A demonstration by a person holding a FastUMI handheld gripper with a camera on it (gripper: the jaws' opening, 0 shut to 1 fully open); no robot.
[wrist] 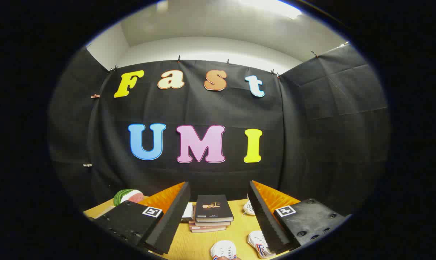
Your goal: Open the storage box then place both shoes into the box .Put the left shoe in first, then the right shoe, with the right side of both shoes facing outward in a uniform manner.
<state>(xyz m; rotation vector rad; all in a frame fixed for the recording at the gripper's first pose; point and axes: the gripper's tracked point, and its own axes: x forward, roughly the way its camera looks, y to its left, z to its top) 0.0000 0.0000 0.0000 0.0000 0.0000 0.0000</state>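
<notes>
My gripper (218, 216) is held above the wooden table (239, 224), fingers spread wide and open, nothing between them. A white shoe (223, 250) with red and blue stripes lies on the table below and between the fingers. A second white shoe (260, 245) with the same stripes lies just to its right, close against the right finger (264, 216). Another white object (249, 207) peeks out behind the right finger, farther back; it may be part of a shoe.
A stack of books (212, 213) with a dark cover on top sits on the table between the fingers, ahead of the shoes. A watermelon-slice object (126, 196) lies at the table's back left. Black cloth walls close the booth behind.
</notes>
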